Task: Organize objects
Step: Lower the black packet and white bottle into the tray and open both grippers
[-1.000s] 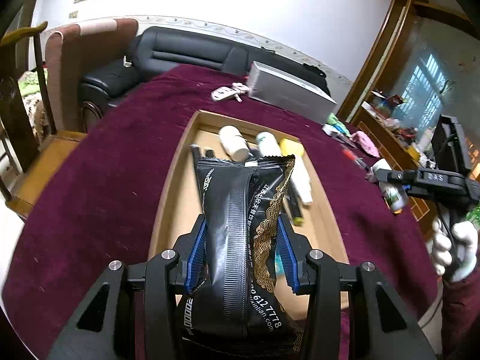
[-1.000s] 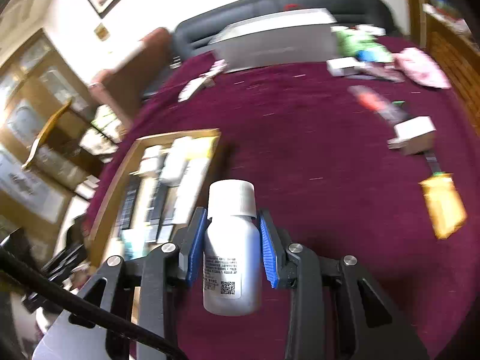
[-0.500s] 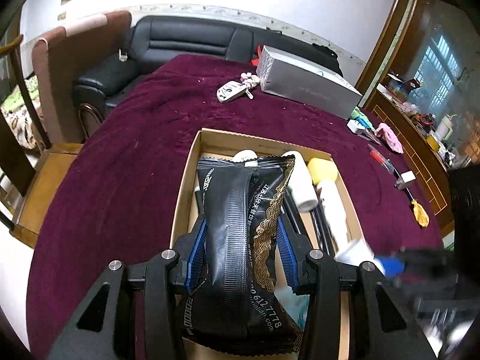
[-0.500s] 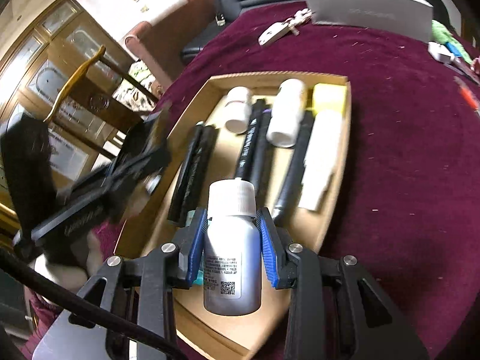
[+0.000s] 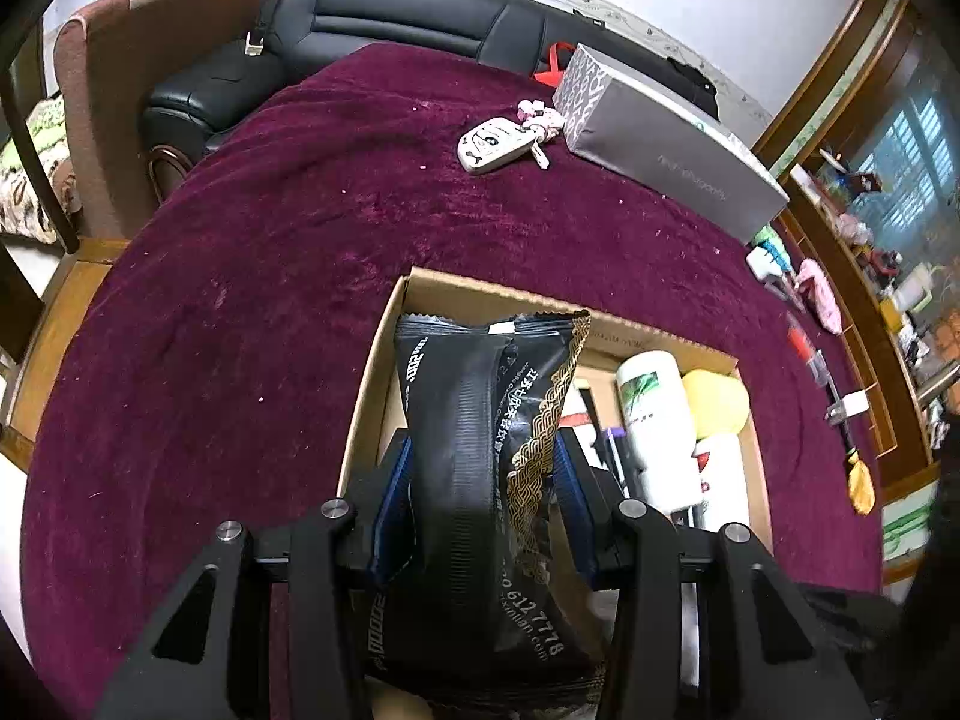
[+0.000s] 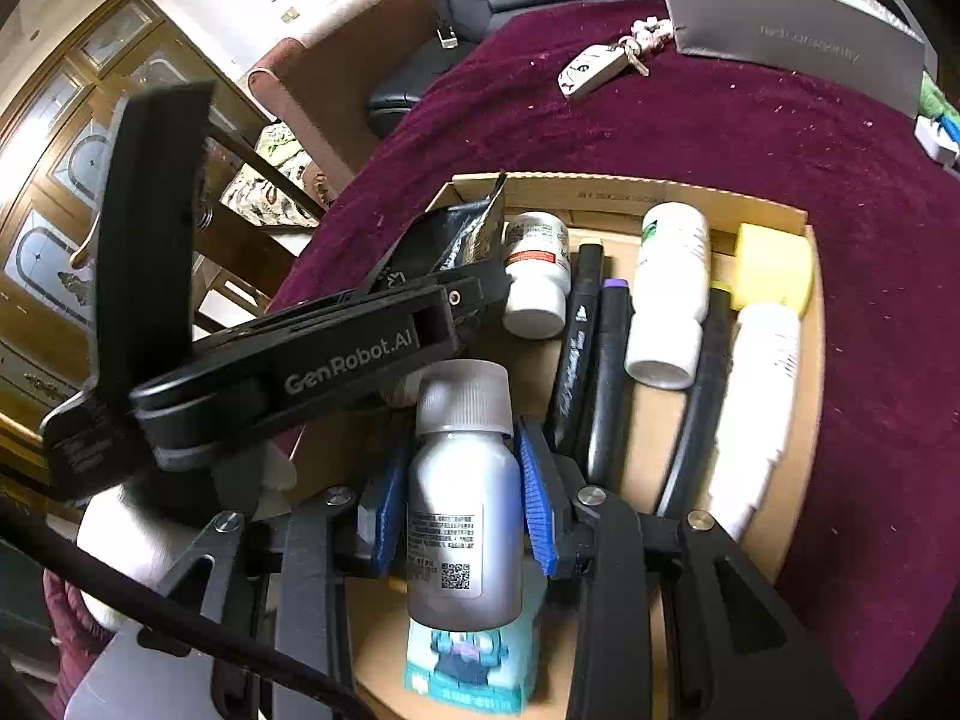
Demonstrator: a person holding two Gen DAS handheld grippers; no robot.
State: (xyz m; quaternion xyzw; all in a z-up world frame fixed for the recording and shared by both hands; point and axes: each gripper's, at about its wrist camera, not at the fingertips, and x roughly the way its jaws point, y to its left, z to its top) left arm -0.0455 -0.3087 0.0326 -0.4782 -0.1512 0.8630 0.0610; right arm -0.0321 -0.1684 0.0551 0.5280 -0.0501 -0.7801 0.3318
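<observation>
My left gripper (image 5: 480, 486) is shut on a black snack packet (image 5: 480, 420) with gold trim, held over the near left corner of the cardboard tray (image 5: 522, 294). From the right wrist view that gripper (image 6: 300, 354) and its packet (image 6: 462, 228) reach in over the tray's left side (image 6: 600, 189). My right gripper (image 6: 459, 480) is shut on a small silver bottle (image 6: 462, 492) with a grey cap, above the tray's near end and a teal packet (image 6: 468, 669). Inside the tray lie white bottles (image 6: 669, 294), black markers (image 6: 606, 372) and a yellow block (image 6: 771, 267).
A maroon cloth (image 5: 270, 276) covers the round table. Beyond the tray lie a white key fob (image 5: 495, 144) and a long grey box (image 5: 672, 150). Small items (image 5: 816, 294) are scattered at the right edge. A black sofa (image 5: 390, 12) and wooden chairs stand behind.
Both grippers have moved in over the tray and lower. The right one swung from the open cloth to the tray's near end; the left one now crosses its view.
</observation>
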